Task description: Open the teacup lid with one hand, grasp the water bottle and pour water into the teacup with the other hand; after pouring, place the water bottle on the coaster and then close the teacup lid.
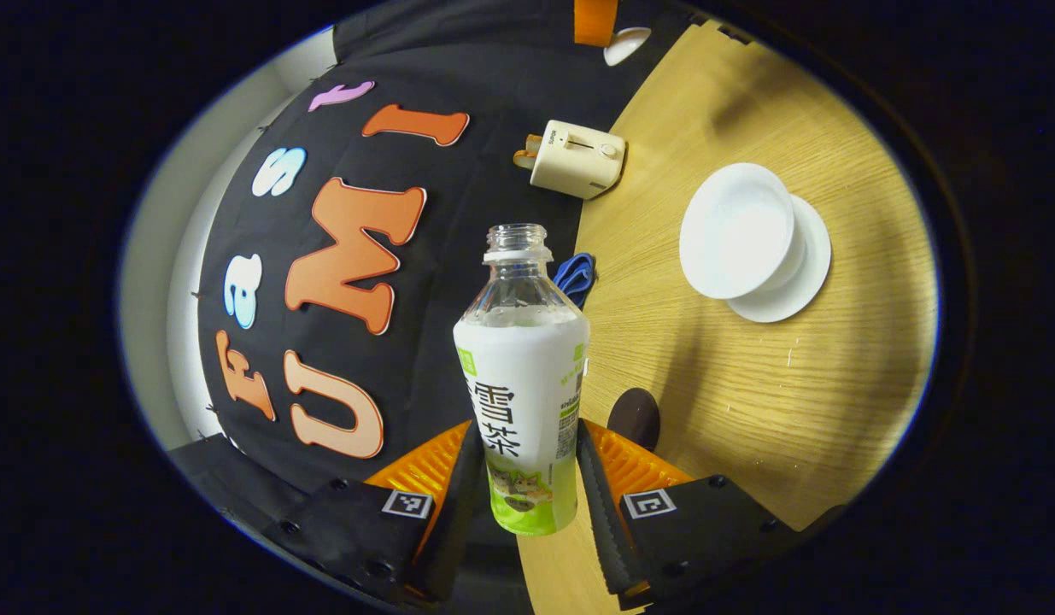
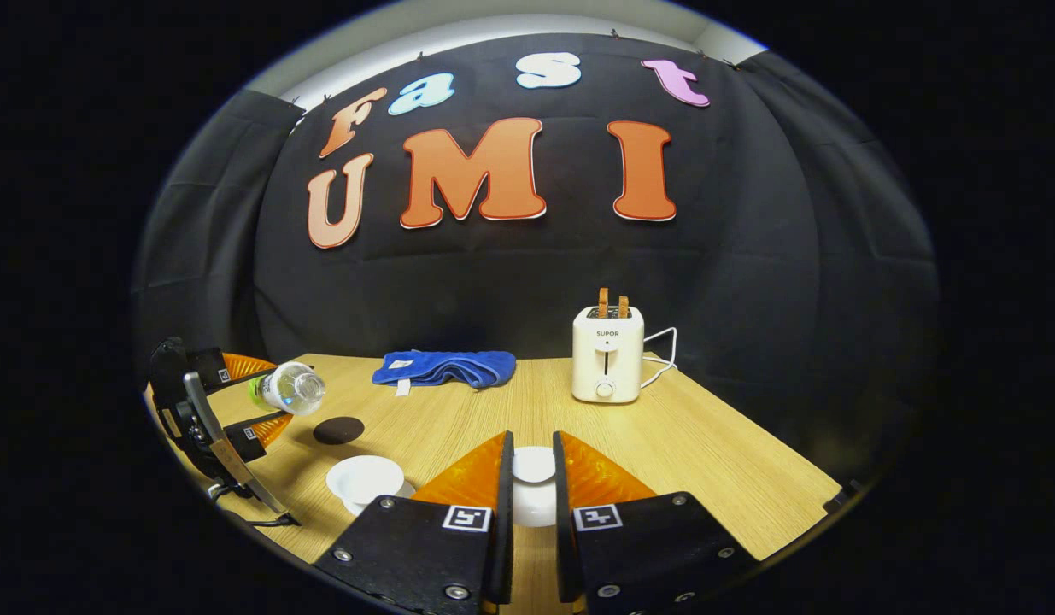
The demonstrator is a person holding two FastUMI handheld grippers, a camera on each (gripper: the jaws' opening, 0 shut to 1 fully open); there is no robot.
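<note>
ok so my left gripper (image 1: 527, 478) is clamped on the uncapped water bottle (image 1: 523, 376), tipped sideways, teacup (image 1: 736, 231) off ahead to its right, right gripper (image 2: 531, 491) pinching the lid (image 2: 534, 465); tilt early and I reckon water hits the table (image 1: 749, 384) instead

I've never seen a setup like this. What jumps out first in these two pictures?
First, the uncapped water bottle clamped in the left hand-held gripper, held tipped on its side above the wooden table. Next, the white teacup sits open on its saucer, while the right hand-held gripper holds the white teacup lid off to one side. At the back stand a cream toaster and a blue cloth.
</note>
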